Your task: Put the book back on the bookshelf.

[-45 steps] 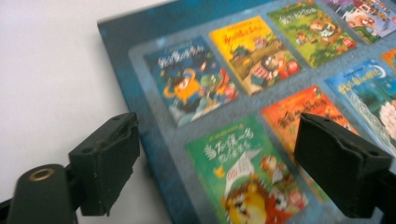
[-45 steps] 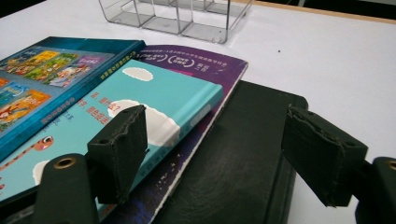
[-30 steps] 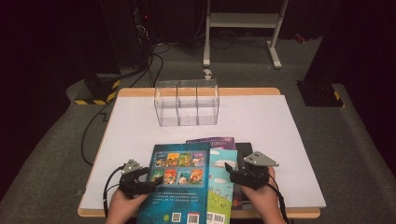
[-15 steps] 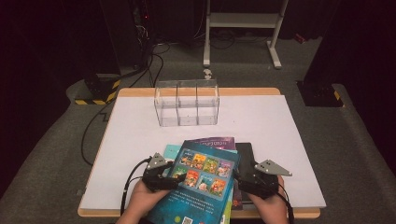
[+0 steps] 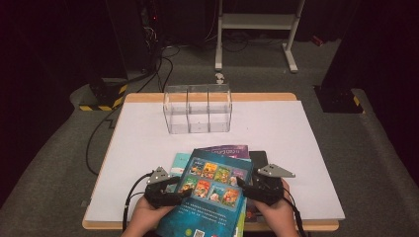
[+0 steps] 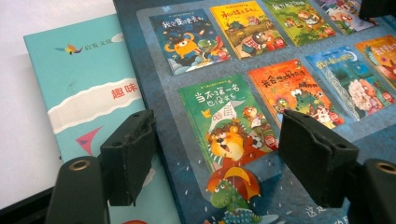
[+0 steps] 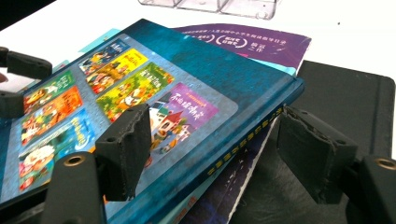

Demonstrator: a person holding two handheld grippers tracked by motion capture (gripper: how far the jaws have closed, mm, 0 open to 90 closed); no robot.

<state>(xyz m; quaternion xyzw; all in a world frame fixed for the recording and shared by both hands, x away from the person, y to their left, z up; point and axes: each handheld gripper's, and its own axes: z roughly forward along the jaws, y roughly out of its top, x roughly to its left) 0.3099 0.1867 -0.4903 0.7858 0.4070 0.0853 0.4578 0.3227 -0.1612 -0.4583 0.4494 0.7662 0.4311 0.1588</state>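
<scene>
A dark blue picture book (image 5: 212, 197), its cover showing several small cover pictures, lies slanted on a stack of books at the table's near edge. My left gripper (image 5: 180, 190) is at the book's left edge and my right gripper (image 5: 242, 186) at its spine. In the left gripper view the jaws (image 6: 217, 130) straddle that edge of the book (image 6: 243, 93), one pad over the cover. In the right gripper view the jaws (image 7: 217, 119) straddle the spine (image 7: 252, 140), with a gap at the outer pad. Both pairs of jaws have just been closing.
Under the blue book lie a teal book (image 6: 88, 93), a purple one (image 7: 261, 42) and a black notebook (image 7: 345, 98). A clear plastic organizer with three compartments (image 5: 197, 108) stands at the far middle of the white table (image 5: 148, 133). Dark floor and cables lie beyond it.
The blue book has swung from square on the stack to slanted, its far end tipped right and raised. The left hand has moved inward toward it.
</scene>
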